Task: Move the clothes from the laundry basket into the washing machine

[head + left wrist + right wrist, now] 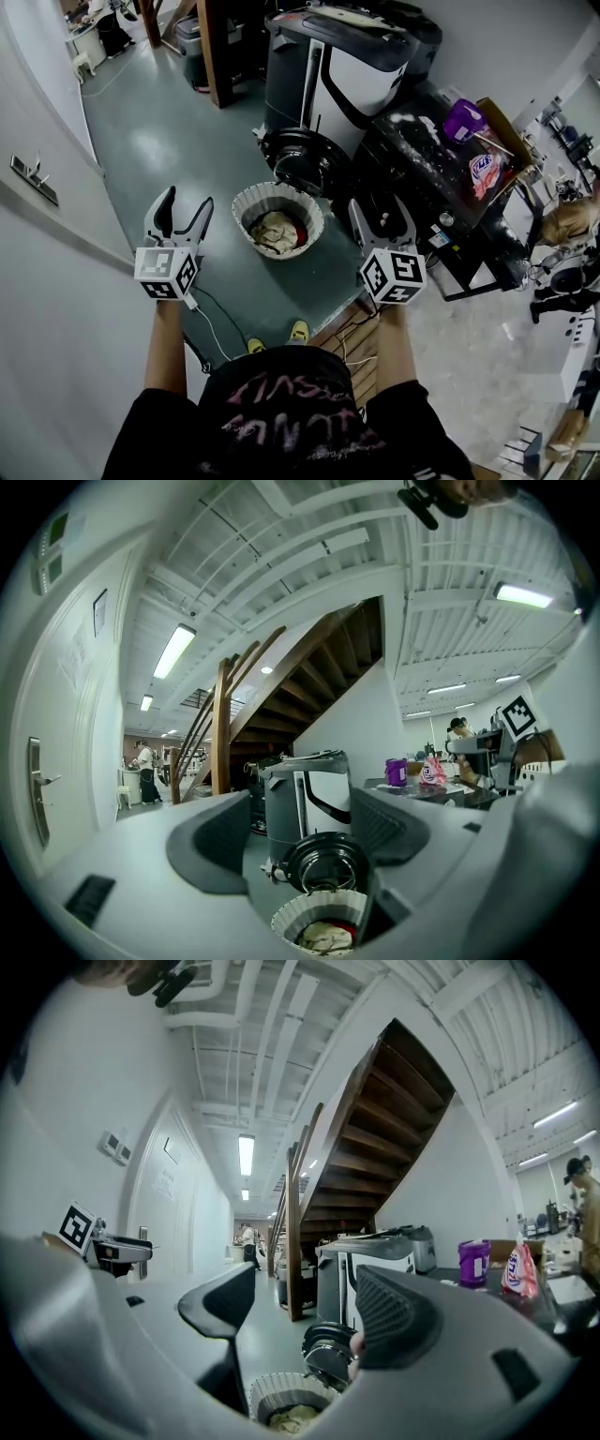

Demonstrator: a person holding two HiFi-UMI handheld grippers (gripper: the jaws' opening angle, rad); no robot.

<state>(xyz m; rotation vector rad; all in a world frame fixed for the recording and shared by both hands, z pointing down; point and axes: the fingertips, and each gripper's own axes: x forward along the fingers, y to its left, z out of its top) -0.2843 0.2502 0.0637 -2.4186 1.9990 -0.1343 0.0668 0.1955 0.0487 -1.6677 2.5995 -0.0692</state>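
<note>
The basket [246, 202] stands on the floor [159, 141] just before the washer's [356, 80] round door [302, 161], with the clothes [274, 231] heaped inside it. The left gripper [186, 202] is held left of the basket and the right gripper [380, 208] right of it. Both point level, their jaws spread wide with nothing between them.
</note>
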